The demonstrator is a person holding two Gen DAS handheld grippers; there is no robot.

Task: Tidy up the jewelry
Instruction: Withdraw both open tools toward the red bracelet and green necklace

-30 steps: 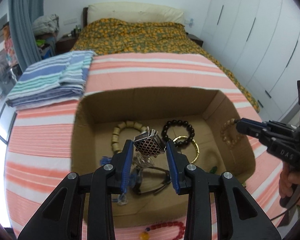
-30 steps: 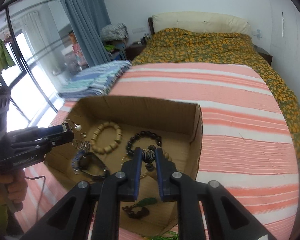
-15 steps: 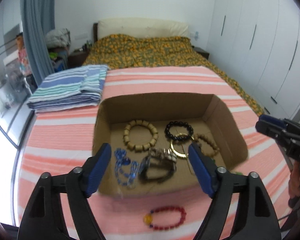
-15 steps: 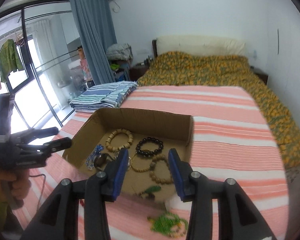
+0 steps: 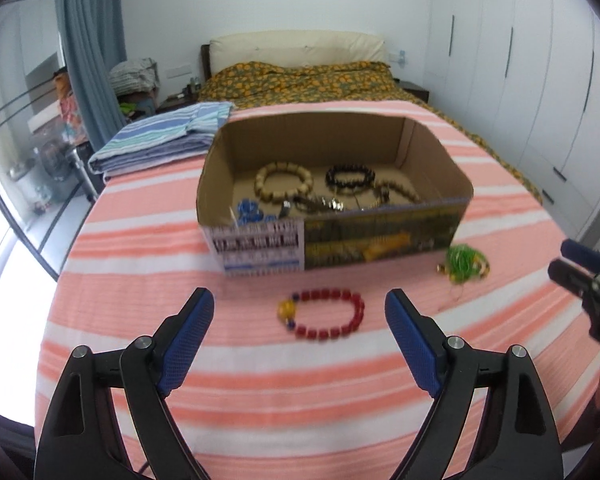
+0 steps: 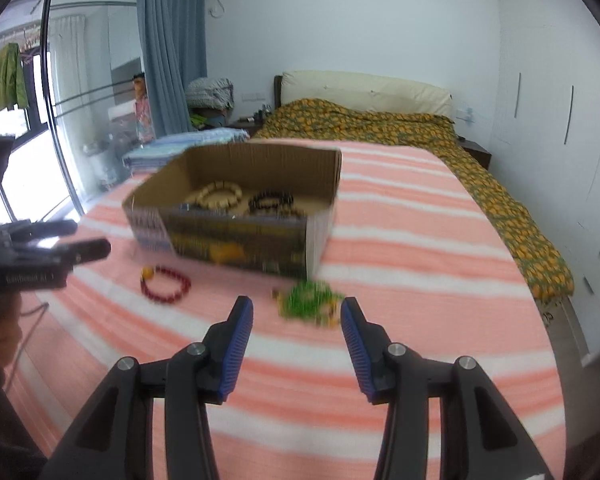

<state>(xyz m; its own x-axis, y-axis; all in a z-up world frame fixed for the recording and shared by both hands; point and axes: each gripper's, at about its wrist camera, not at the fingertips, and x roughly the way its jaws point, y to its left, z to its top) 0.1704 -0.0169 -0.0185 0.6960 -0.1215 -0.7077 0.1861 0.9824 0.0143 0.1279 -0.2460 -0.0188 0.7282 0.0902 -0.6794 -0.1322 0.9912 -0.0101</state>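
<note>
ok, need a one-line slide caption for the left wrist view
Open left gripper lines up on a red bead bracelet lying on the striped bedspread before the jewelry box.

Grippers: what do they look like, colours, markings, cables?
Both alike: the left gripper and right gripper have black plastic scissor-link fingers, silver pivot screws and blue textured pads. White lettering, blurred, on the left body. No sleeves visible; thin cable near hand.

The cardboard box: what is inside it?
Inside the cardboard box: a tan bead bracelet, a black bead bracelet, blue beads and metal pieces. Its front wall hides the near floor.
</note>
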